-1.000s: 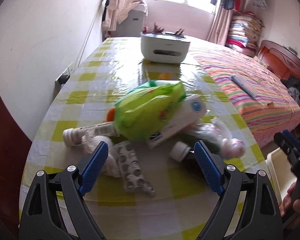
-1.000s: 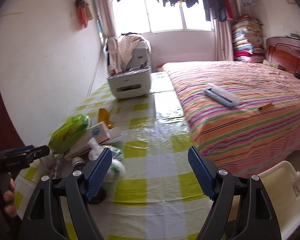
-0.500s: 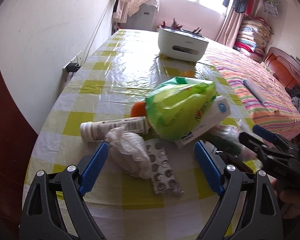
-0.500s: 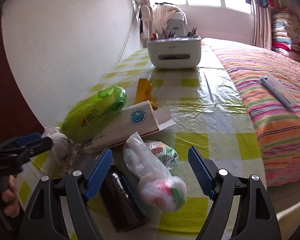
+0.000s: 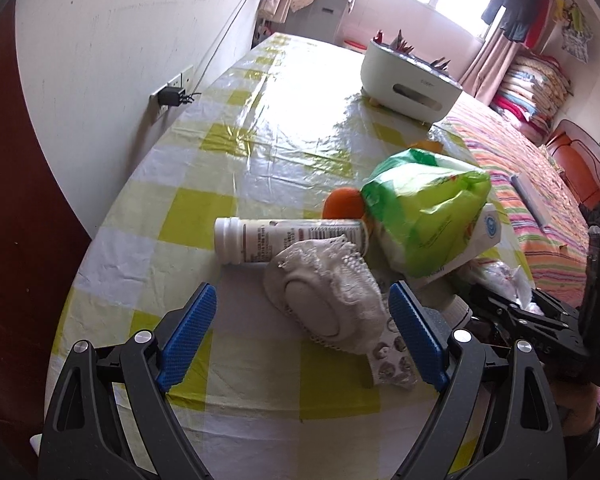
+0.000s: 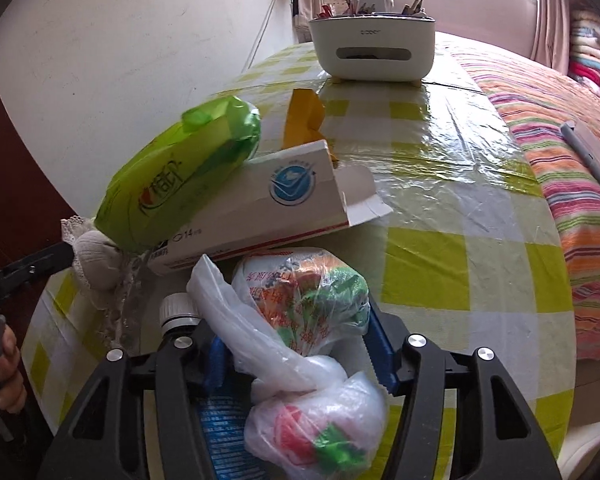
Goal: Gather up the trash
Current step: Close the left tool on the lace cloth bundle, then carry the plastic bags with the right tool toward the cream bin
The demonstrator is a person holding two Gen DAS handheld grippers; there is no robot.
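Observation:
Trash lies heaped on a table with a yellow-checked cloth (image 5: 188, 216). My left gripper (image 5: 302, 336) is open, and a white lace-edged mask (image 5: 324, 292) lies between its blue pads without touching them. Behind the mask lie a white tube bottle (image 5: 284, 238), a green bag (image 5: 424, 216) and a blister pack (image 5: 392, 364). My right gripper (image 6: 298, 356) has its jaws closing around a knotted clear plastic bag of wrappers (image 6: 300, 320). A dark bottle with a white cap (image 6: 178, 312) lies just left of its left pad. A white carton (image 6: 260, 208) rests under the green bag (image 6: 180, 184).
A white organiser box (image 5: 410, 84) stands at the table's far end. A bed with a striped cover (image 6: 560, 128) runs along the table's right side. A wall socket with a plug (image 5: 172, 96) is on the left wall. A person's hand (image 6: 4, 360) holds the left gripper's handle.
My left gripper has moved in until the mask lies between its pads. My right gripper has swung down onto the plastic bag and its jaws have narrowed around it.

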